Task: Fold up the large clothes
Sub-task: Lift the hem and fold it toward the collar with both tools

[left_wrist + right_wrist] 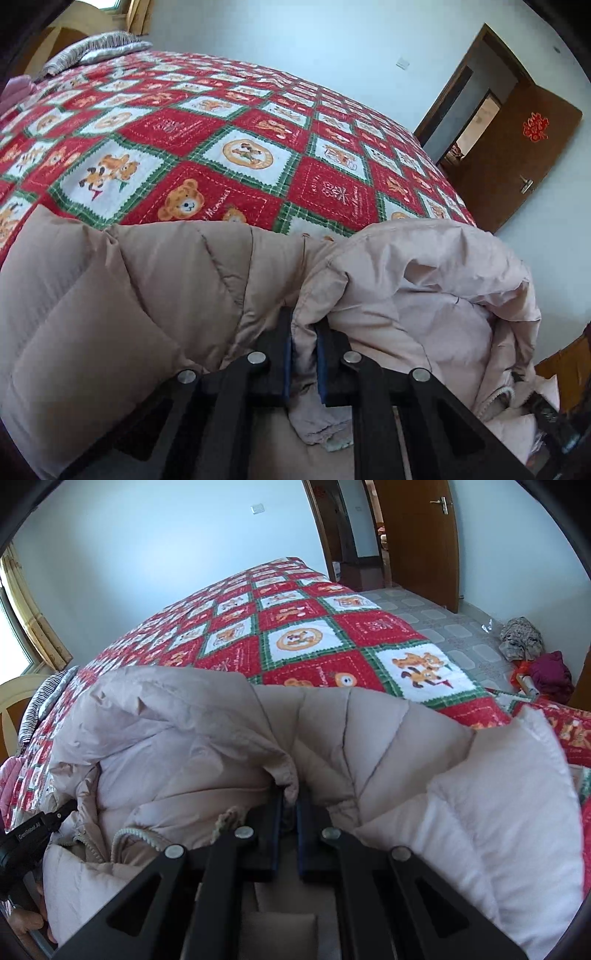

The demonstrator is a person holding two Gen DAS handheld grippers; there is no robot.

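A large beige quilted down jacket (pixel 147 288) fills the lower half of the left wrist view and lies bunched at the near edge of the bed. My left gripper (pixel 303 332) is shut on a fold of the jacket's edge. In the right wrist view the same jacket (pixel 177 746) is heaped in front of me, with its drawcord (pixel 133 836) showing. My right gripper (pixel 290 805) is shut on another fold of the jacket. The left gripper's body (pixel 33 830) shows at the left edge of the right wrist view.
The bed is covered by a red, green and white teddy-bear quilt (pixel 229 129). A striped pillow (pixel 96 48) lies at its far end. A brown door (pixel 517 155) stands open. Clothes (pixel 535 653) lie on the tiled floor (pixel 443 627) to the right.
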